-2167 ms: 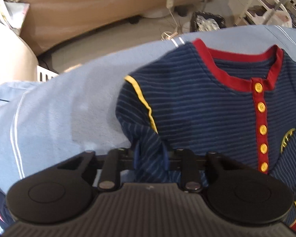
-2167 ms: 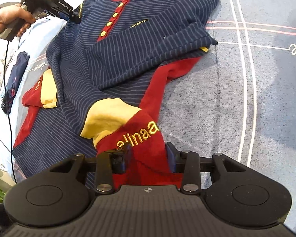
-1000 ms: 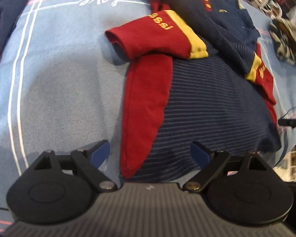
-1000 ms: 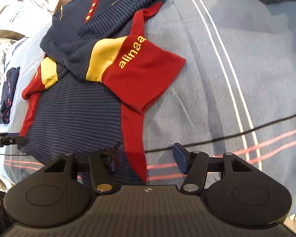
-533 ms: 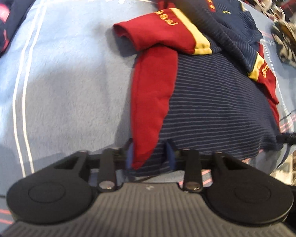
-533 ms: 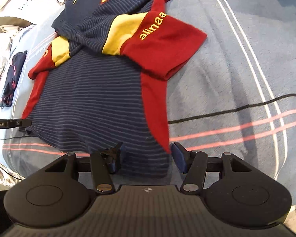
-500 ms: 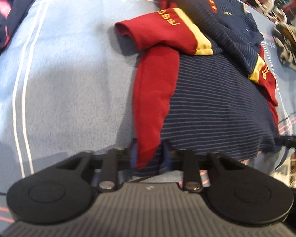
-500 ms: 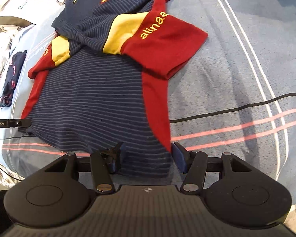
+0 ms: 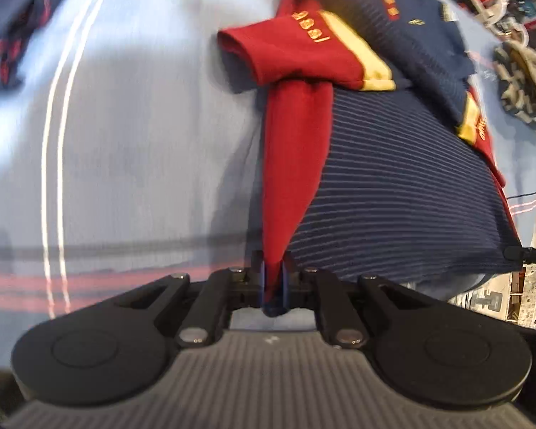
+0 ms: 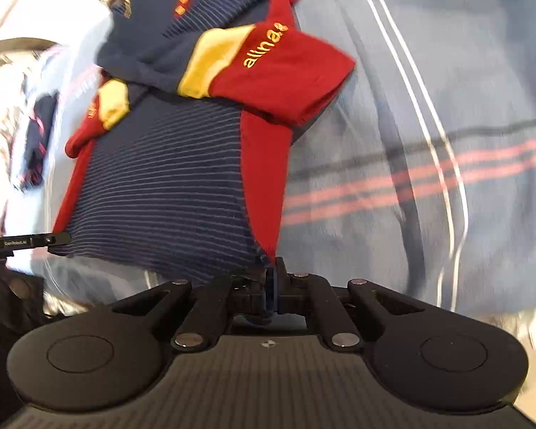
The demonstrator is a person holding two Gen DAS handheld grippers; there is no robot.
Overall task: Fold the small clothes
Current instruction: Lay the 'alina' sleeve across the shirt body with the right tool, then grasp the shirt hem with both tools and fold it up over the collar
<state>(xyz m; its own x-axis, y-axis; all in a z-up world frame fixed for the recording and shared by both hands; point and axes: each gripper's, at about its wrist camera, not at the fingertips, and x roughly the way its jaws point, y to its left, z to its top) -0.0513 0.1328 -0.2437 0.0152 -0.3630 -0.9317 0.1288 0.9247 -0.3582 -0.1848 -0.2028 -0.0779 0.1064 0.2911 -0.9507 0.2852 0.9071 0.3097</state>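
Note:
A navy striped shirt (image 9: 393, 196) with red side panels lies on the light blue bedcover (image 9: 143, 143), its sleeves folded across the body. My left gripper (image 9: 273, 279) has its jaws closing tight on the red corner of the hem, the pads pressing the cloth. In the right wrist view the same shirt (image 10: 168, 193) shows a red cuff (image 10: 286, 82) with yellow lettering. My right gripper (image 10: 272, 282) has its jaws closing on the other hem corner and pinches it. Both corners sit a little off the bedcover (image 10: 411, 89).
A dark navy garment with pink marks (image 9: 10, 18) lies on the cover to the far left. A dark patterned garment (image 9: 521, 85) lies at the right, below a white rack (image 9: 482, 0). The bed's near edge runs just under both grippers.
Both grippers went from wide open around the hem to shut on its two corners. The hem has come up slightly and the views have shifted closer along the shirt.

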